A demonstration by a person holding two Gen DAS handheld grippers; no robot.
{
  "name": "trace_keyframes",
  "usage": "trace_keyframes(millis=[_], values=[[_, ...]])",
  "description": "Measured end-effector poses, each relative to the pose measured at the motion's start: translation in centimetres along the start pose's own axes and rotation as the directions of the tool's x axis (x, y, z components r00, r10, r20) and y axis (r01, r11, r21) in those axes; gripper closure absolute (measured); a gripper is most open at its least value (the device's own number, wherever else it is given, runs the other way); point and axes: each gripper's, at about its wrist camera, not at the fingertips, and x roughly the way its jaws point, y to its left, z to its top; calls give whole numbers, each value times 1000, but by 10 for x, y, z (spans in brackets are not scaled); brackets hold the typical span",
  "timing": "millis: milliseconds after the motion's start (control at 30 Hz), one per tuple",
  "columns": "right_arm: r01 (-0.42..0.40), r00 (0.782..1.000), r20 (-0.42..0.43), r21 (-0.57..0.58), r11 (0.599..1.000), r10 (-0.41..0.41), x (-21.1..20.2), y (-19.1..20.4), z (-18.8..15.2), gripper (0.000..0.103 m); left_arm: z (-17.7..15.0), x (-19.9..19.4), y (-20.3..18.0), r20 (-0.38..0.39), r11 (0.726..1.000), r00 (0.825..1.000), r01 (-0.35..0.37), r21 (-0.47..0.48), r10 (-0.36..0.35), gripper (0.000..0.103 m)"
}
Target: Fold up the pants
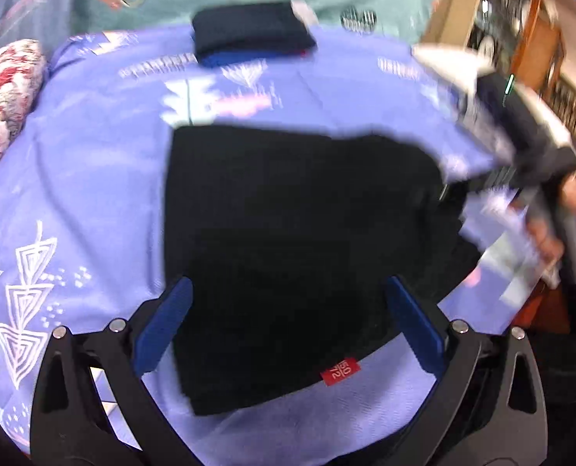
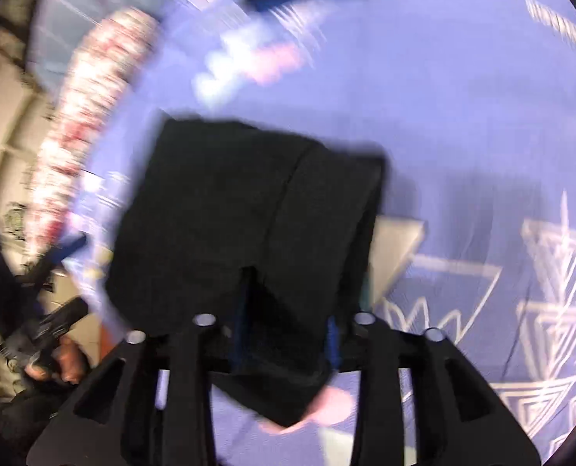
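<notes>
Right up against the lens in the right wrist view, the right gripper (image 2: 284, 334) has a bunched edge of the black pants (image 2: 245, 209) pinched between its blue pads, with a flap hanging below the jaws and the rest spreading out ahead of them. The picture's pretty smeared, so how deep that bite goes I can't tell.

The left gripper (image 1: 288, 322) has its jaws wide apart, nothing clamped. The folded pants (image 1: 295, 240) lie between and beyond its fingers on the purple bedsheet (image 1: 94, 178), red size tag (image 1: 340, 371) just inside the right-hand jaw.

What worries me: a shallow pinch slipping mid-lift, or grabbing only the top layer so the fold peels open. Nothing is pinning the far side, so the whole stack could drag.
</notes>
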Motion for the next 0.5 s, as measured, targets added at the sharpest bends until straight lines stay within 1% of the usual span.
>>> trace_keyframes(millis=[33, 100, 133, 200, 233, 267, 300, 333, 367, 433, 467, 500], values=[[-15, 1000, 11, 15, 1000, 15, -1, -3, -1, 58, -1, 1, -1, -2, 1000, 1000, 4, 6, -4, 2], [2, 999, 43, 6, 1000, -3, -17, 0, -2, 58, -3, -10, -2, 27, 999, 999, 34, 16, -34, 2], [20, 996, 91, -20, 1000, -18, -35, 7, -3, 57, -3, -15, -3, 45, 999, 998, 46, 26, -47, 2], [5, 990, 139, -67, 998, 5, -57, 24, 1, 57, -4, -23, -9, 69, 996, 995, 63, 64, -68, 2], [-17, 987, 159, -110, 994, 35, -65, 39, 5, 52, -5, -21, -12, 62, 995, 995, 67, 78, -72, 2], [-38, 984, 167, -154, 987, 64, -68, 53, 8, 50, -8, -13, -14, 36, 994, 997, 69, 80, -72, 2], [-48, 983, 163, -203, 978, 82, -64, 70, 12, 49, -11, -5, -13, 10, 995, 997, 73, 72, -74, 2], [-39, 986, 149, -222, 974, 73, -58, 77, 15, 49, -15, 5, -11, -17, 995, 997, 78, 59, -77, 2], [-19, 992, 119, -227, 974, 47, -44, 81, 20, 49, -18, 11, -9, -27, 996, 997, 77, 52, -76, 2], [34, 999, 32, -179, 983, -29, -8, 68, 27, 49, -28, 12, -16, -10, 994, 997, 76, 82, -75, 2], [85, 996, -24, -129, 988, -89, 12, 51, 28, 51, -31, 11, -18, -13, 993, 997, 74, 92, -73, 2], [80, 995, -48, -102, 992, -85, 20, 37, 26, 55, -32, 11, -20, -9, 992, 998, 69, 107, -68, 2]])
